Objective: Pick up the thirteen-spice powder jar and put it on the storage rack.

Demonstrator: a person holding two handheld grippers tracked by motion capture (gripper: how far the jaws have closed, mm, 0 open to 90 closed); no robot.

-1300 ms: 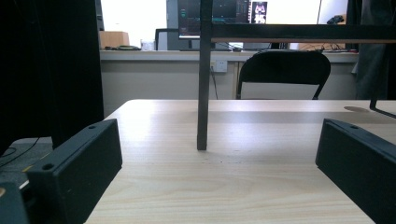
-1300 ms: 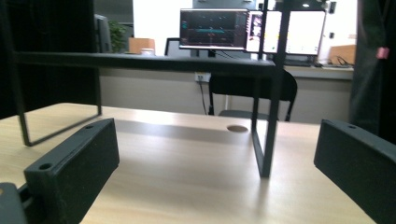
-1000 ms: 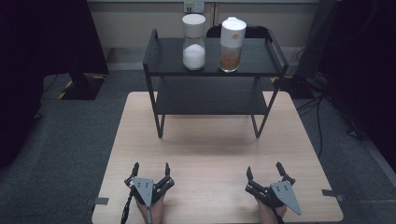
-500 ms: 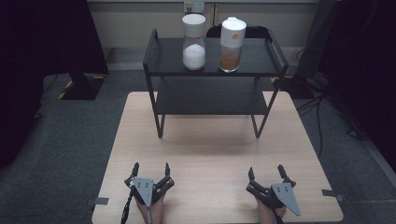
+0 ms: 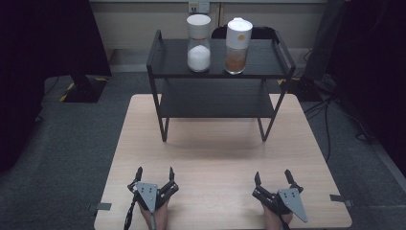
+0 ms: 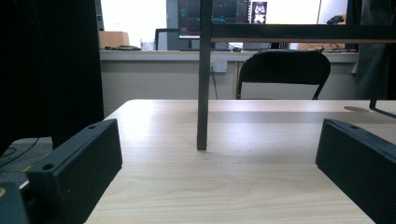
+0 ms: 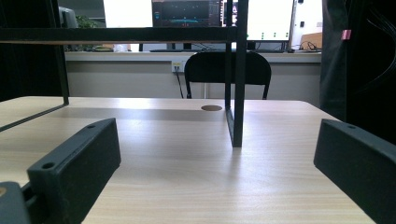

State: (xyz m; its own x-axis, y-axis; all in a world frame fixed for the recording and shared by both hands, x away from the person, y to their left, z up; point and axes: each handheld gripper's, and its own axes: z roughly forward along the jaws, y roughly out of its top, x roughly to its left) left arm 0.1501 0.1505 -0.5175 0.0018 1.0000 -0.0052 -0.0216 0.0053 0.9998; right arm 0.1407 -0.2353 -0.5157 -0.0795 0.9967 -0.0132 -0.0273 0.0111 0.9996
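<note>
A black two-tier shelf rack (image 5: 167, 57) stands at the far half of the wooden table (image 5: 215, 158). On its top tier are a clear jar of white powder (image 5: 198, 44) and a white-lidded jar of brown grains (image 5: 237, 47). My left gripper (image 5: 154, 173) rests near the front edge at the left, open and empty. My right gripper (image 5: 273, 176) rests at the front right, open and empty too. One rack leg (image 6: 201, 93) shows ahead in the left gripper view, and another leg (image 7: 238, 79) in the right gripper view.
A black chair (image 6: 280, 70) stands behind the table's far edge, with a wall counter and monitors (image 7: 187, 11) beyond. Dark curtains flank both sides. Tape marks (image 5: 337, 198) sit at the table's front corners. Bare tabletop lies between the grippers and the rack.
</note>
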